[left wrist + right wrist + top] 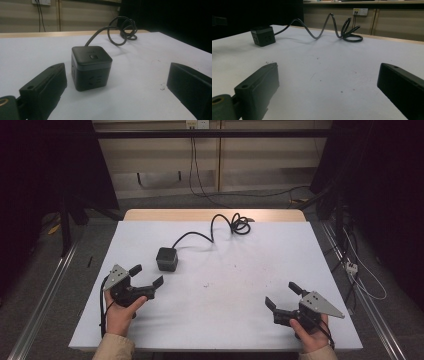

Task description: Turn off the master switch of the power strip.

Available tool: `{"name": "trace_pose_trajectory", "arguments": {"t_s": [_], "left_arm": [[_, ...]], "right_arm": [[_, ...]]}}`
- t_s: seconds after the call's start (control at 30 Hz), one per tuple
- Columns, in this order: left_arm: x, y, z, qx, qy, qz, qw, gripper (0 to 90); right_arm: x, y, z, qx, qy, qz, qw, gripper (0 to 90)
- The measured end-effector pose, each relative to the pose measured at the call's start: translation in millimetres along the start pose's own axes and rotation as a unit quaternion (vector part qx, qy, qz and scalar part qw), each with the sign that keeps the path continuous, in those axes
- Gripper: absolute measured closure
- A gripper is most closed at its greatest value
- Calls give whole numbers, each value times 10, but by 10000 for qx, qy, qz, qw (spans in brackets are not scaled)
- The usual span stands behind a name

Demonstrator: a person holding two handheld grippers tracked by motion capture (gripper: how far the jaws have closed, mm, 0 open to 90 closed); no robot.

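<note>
Seen from the high view, the desk carries a small black power cube left of its middle, with a black cord running back from it to a loose coil near the far edge. The left gripper is held just in front of the cube, fingers spread and pointing toward it but not touching; the right gripper sits well apart at the near right corner, fingers also spread and holding nothing. Going to the left gripper view, the power cube stands upright between and a little beyond the two spread fingers, with a small button on its top face and socket slots on the sides facing the camera; its cord rises behind it toward the coil. From the right gripper view, the cube lies far off at the upper left, the cord arching across to the coil, with bare desk between that gripper's wide-set fingers. My reading is that the work is at the approach stage: the left gripper is lined up to take the cube and nothing has been grasped yet. The next move likely calls for easing the left gripper forward until the fingers bracket the cube's flat sides, then closing squarely, since the stiff cord could twist or drag the cube.
</note>
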State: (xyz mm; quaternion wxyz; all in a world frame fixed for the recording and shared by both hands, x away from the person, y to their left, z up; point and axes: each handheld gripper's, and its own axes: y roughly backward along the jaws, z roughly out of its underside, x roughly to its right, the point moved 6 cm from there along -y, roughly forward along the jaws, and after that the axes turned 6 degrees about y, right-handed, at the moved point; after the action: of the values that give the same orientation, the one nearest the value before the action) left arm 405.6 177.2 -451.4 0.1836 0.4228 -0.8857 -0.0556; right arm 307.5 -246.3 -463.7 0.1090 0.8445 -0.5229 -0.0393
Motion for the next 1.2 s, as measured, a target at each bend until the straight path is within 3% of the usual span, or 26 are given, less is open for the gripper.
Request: {"name": "trace_pose_trajectory", "arguments": {"t_s": [1.2], "left_arm": [[-56, -232, -146, 48, 121, -54, 9999, 80]], "right_arm": [[-8, -6, 0, 9, 6, -27, 10000, 36]]}}
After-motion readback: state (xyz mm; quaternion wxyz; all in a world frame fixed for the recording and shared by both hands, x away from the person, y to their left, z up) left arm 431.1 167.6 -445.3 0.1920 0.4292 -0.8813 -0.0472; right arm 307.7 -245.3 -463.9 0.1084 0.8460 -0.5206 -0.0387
